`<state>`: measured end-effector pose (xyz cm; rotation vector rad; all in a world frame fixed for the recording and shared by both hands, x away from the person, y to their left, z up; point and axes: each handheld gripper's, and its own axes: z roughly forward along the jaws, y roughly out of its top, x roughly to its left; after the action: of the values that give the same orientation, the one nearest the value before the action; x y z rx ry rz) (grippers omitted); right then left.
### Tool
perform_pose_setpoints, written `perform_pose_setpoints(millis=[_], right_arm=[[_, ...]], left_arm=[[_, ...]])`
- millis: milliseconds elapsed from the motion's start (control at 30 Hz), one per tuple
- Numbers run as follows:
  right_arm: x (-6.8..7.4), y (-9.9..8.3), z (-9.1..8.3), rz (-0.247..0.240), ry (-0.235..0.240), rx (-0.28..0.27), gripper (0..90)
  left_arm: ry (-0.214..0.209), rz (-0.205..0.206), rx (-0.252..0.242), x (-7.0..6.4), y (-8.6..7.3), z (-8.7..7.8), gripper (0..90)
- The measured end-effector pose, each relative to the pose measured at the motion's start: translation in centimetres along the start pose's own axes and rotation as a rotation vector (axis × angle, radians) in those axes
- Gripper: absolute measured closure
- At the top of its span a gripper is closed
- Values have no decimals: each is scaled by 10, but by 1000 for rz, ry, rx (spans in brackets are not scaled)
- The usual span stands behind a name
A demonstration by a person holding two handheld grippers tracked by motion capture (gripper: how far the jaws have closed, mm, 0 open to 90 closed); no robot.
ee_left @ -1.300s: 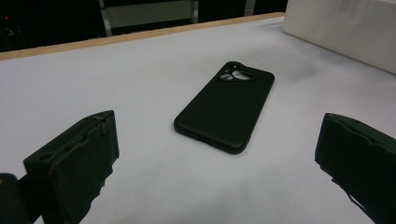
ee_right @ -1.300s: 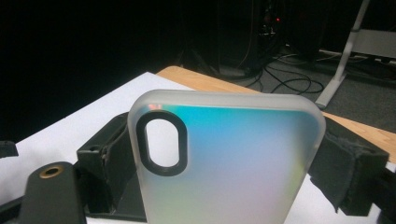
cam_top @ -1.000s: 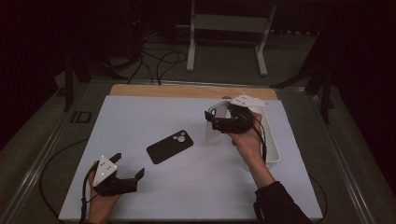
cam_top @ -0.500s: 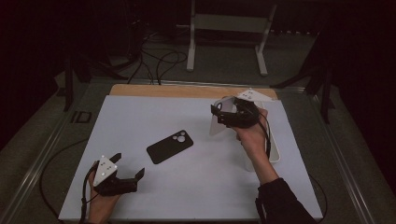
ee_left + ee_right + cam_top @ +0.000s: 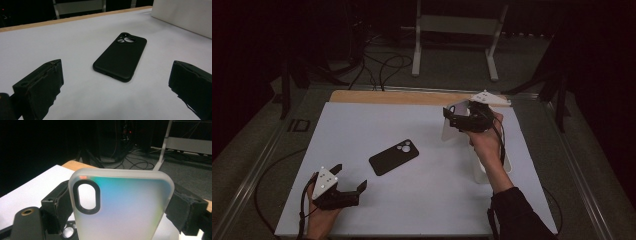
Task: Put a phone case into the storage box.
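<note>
The right gripper (image 5: pixel 451 116) was up over the far right of the surface (image 5: pixel 432 210), fingers (image 5: pixel 183 207) clamped on the edges of a frosted phone case (image 5: pixel 122 207), held upright, probably to keep it clear for carrying. The left gripper (image 5: pixel 349 177) rested low at the near left, fingers (image 5: pixel 40 85) spread wide and empty, aimed at the black phone case (image 5: pixel 121 58) lying flat mid-surface, likely next. No readable writing or brand anywhere.

Black phone case (image 5: pixel 394 157) flat on the white table (image 5: pixel 362 125), between left gripper (image 5: pixel 348 184) (near edge) and raised right gripper (image 5: pixel 451 116).
</note>
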<state>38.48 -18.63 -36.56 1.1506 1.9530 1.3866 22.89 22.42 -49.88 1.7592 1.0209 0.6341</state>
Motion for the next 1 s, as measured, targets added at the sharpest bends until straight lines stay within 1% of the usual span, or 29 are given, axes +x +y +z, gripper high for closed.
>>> perform_pose_setpoints(millis=[133,367,500,533,700,1000], right_arm=[[-4,3,0,-4,-10,0,164],[-8,8,0,4,-29,-4,164],[-11,9,2,-15,-48,3,164],[-11,9,3,-16,-58,5,164],[-15,11,4,-13,-64,5,164],[-25,16,5,-2,-100,2,164]], left_arm=[[-1,-1,0,0,0,0,2],[-1,-2,-1,0,0,0,3],[-3,-4,-1,0,0,0,3],[-3,-4,-1,0,0,0,3],[-3,-4,0,0,0,0,3],[-6,-4,3,0,0,1,3]])
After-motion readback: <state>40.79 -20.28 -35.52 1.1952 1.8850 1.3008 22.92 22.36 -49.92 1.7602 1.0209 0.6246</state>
